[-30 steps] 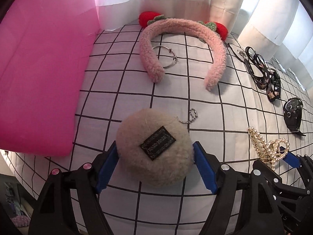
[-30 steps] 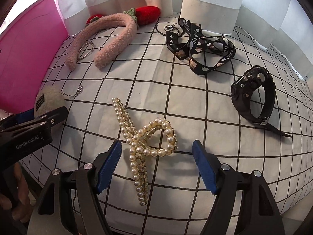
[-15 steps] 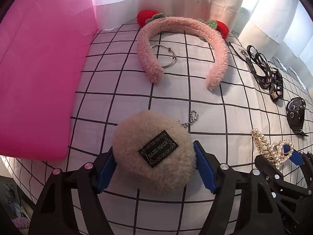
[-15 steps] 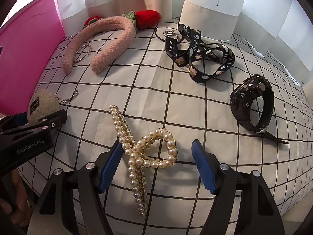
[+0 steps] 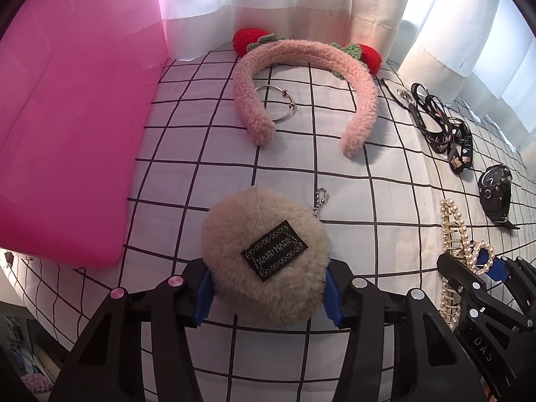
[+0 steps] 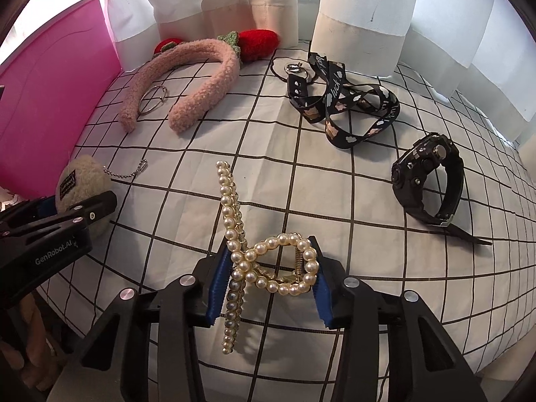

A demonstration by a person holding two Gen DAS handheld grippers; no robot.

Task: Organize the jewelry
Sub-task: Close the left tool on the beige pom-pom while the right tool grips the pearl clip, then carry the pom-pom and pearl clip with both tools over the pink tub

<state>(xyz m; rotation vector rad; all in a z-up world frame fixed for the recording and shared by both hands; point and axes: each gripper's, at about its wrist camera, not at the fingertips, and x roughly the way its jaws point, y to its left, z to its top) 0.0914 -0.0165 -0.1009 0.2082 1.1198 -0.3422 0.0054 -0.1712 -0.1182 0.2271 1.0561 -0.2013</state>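
left claw [image 5: 268,293] gripping pompom [image 5: 264,254]; right claw [image 6: 266,284] gripping pearl clip [image 6: 268,261]

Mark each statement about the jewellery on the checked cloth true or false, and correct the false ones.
1. The left gripper has its pads against the fluffy pompom keychain. True.
2. The right gripper is closing on the black watch. False: it grips the pearl hair clip; the watch lies apart, untouched.
3. A metal ring lies inside the arc of the pink headband. True.
4. The black lanyard is in the pink bin. False: it lies on the cloth.
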